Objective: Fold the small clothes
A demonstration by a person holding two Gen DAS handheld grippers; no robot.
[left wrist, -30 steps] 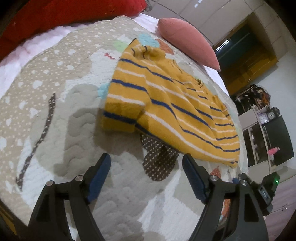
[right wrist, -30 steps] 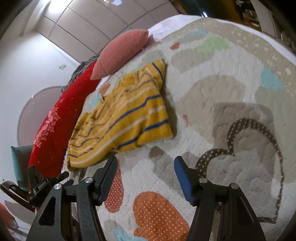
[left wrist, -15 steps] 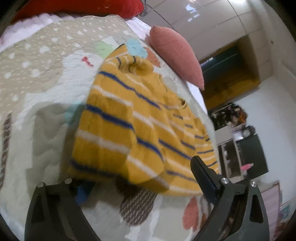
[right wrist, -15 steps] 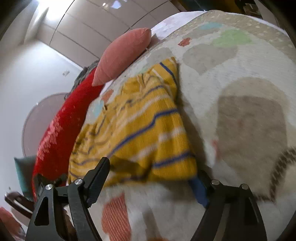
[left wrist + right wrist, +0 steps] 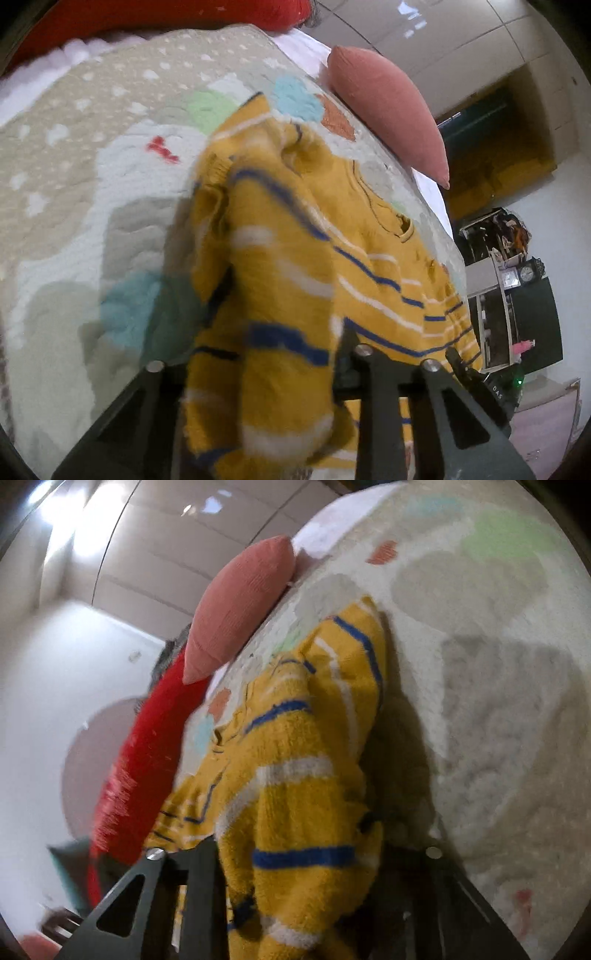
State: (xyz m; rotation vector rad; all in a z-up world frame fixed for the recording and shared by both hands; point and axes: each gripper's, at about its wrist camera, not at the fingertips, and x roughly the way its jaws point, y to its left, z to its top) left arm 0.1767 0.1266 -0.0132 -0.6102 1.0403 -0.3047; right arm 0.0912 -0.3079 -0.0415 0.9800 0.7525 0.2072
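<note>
A small yellow sweater [image 5: 295, 280] with blue and white stripes lies on a patterned quilt [image 5: 74, 192]. My left gripper [image 5: 258, 373] is shut on the sweater's near edge, which is lifted off the quilt and drapes over the jaws. My right gripper [image 5: 299, 853] is shut on the sweater [image 5: 295, 775] at its other near corner, also raised, with fabric hanging over and hiding the fingertips. The far part of the sweater still rests on the quilt [image 5: 498, 701].
A pink cushion [image 5: 388, 110] lies at the quilt's far edge, also in the right wrist view [image 5: 240, 605]. A red blanket [image 5: 147, 760] runs along one side of the bed. Shelves and furniture [image 5: 509, 295] stand beyond the bed.
Both grippers moved forward onto the sweater's near edge, closed on it and lifted it; the near edge now hangs from the jaws.
</note>
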